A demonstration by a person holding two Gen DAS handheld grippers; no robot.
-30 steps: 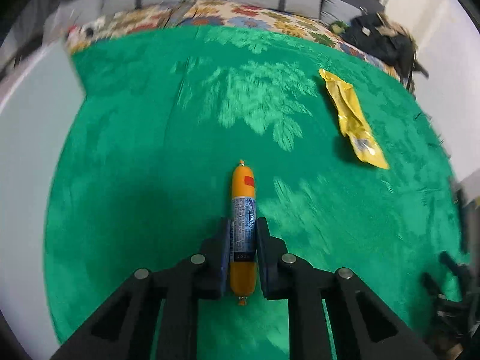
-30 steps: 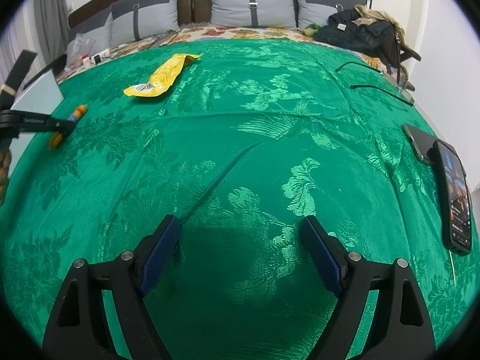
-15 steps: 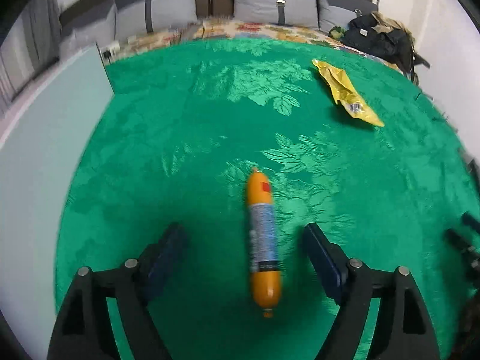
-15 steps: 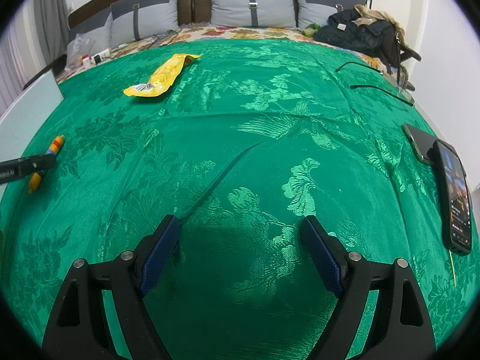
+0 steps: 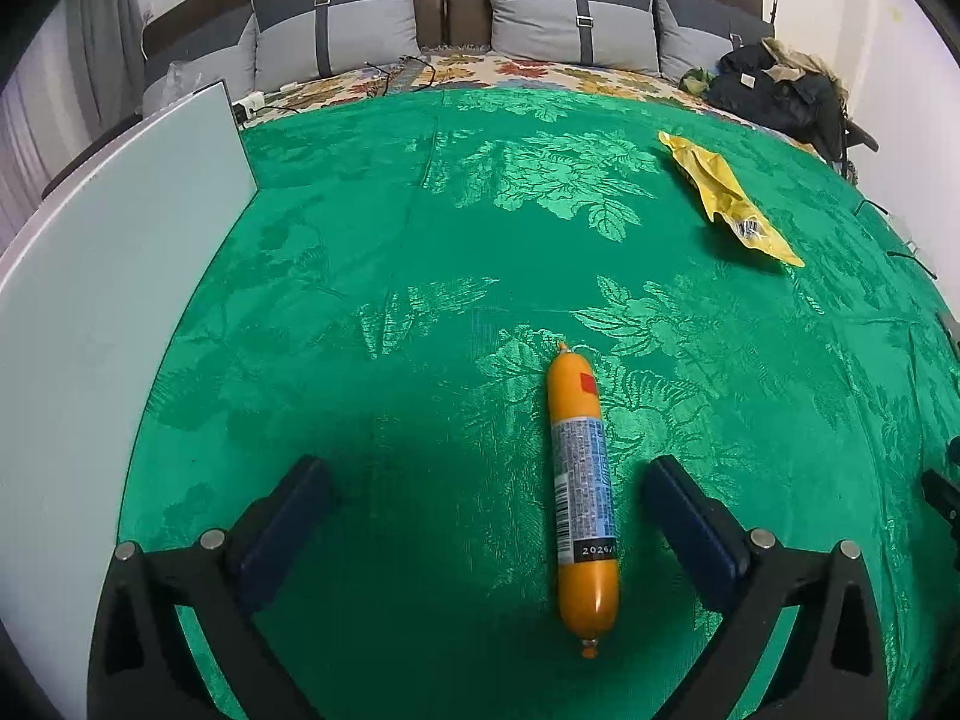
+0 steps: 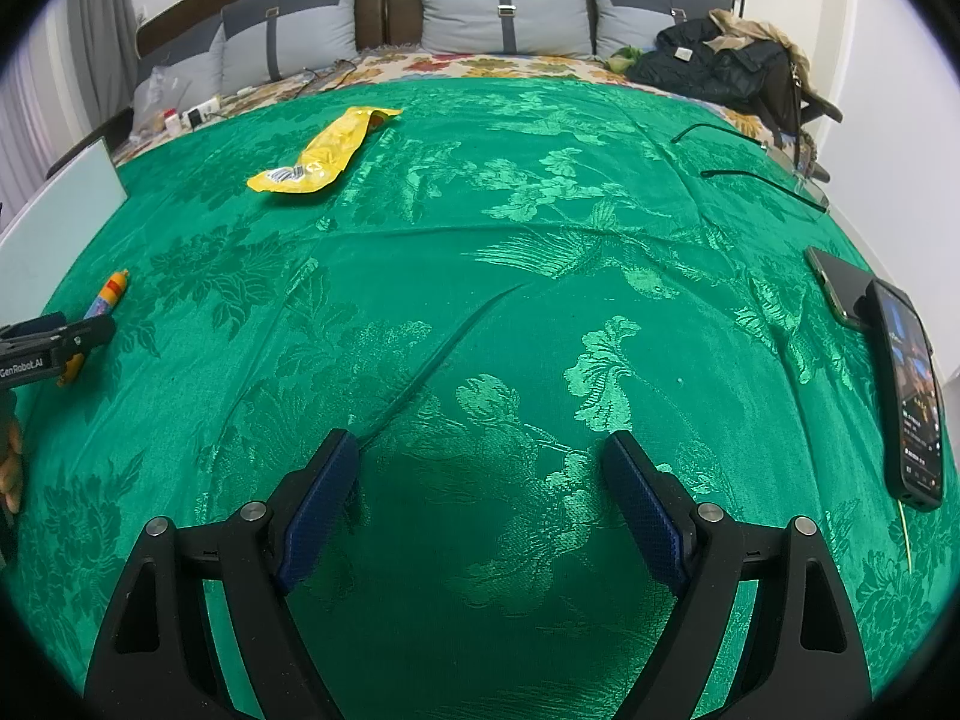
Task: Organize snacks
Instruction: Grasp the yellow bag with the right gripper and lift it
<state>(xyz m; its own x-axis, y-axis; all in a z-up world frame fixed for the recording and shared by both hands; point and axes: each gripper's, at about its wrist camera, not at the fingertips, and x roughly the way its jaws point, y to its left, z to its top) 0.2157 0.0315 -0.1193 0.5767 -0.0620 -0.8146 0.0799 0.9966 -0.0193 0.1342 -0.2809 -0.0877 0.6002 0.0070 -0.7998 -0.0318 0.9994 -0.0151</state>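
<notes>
An orange sausage stick (image 5: 581, 480) with a blue-white label lies on the green bedspread, between the fingers of my left gripper (image 5: 483, 501), nearer the right finger. The left gripper is open and holds nothing. The sausage also shows small in the right wrist view (image 6: 105, 303), partly behind the left gripper's finger (image 6: 57, 342). A yellow snack packet (image 5: 723, 195) lies far right on the cloth; it also shows in the right wrist view (image 6: 324, 153). My right gripper (image 6: 480, 480) is open and empty over bare cloth.
A pale flat board (image 5: 90, 276) stands along the left edge of the bed. Two phones (image 6: 900, 360) lie at the right edge, with black cables (image 6: 762, 177) beyond. Grey pillows (image 5: 558, 18) and a dark pile of clothes (image 5: 774, 90) sit at the headboard.
My left gripper opened and let go of the sausage, which now lies on the cloth. The left gripper drew back and tilted up. The right gripper has not moved.
</notes>
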